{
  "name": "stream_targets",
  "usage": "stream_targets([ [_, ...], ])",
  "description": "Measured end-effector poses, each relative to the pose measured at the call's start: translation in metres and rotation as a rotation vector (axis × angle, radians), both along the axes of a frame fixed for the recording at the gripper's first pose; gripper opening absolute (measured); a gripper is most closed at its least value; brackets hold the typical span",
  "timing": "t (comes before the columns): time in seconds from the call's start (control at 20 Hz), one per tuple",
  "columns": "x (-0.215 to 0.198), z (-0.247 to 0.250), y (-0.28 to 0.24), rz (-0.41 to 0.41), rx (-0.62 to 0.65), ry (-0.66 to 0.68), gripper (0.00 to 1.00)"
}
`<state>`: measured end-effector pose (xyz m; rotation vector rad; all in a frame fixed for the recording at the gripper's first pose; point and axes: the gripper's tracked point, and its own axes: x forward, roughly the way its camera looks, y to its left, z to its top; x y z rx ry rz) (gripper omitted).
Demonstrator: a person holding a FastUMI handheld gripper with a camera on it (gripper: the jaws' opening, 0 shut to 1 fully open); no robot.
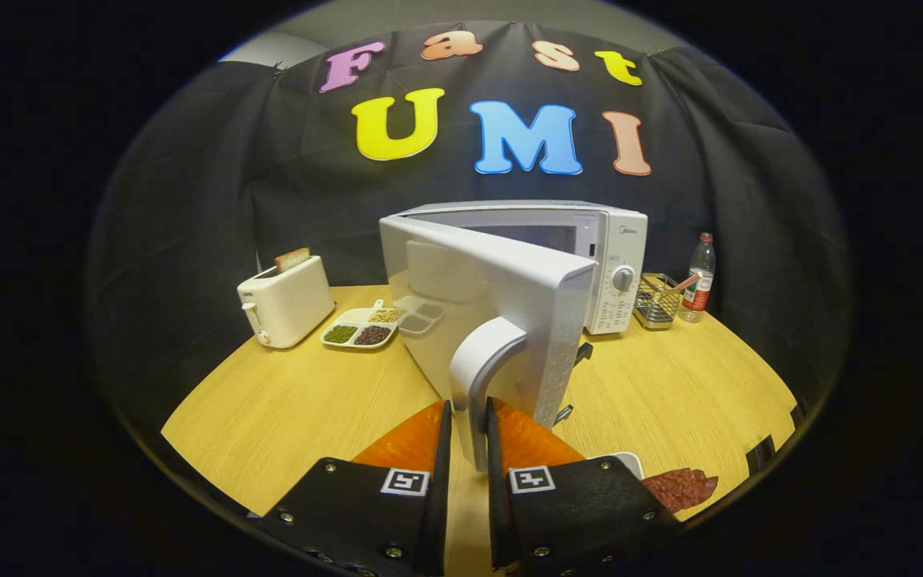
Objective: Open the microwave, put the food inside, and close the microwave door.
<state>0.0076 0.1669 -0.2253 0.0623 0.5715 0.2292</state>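
- Gripper clamped on the handle of the microwave's open door.
- Left of the microwave: toaster, sectioned dish.
- Right: wire basket, bottle.

The light wooden desk carries a white microwave toward its back, with the door swung open. Left of it sit a white toaster and a 4-part tray of beans. Right of it stand a wire basket and a plastic bottle. A plate of meat slices lies beside the tool, whose fingers flank the door handle.
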Motion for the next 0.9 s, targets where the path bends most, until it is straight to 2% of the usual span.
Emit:
stream_targets([
  [0.5,-0.040,0.006,0.073,0.053,0.001,-0.012,0.22],
  [0.9,-0.063,0.014,0.140,0.258,0.039,-0.017,0.22],
])
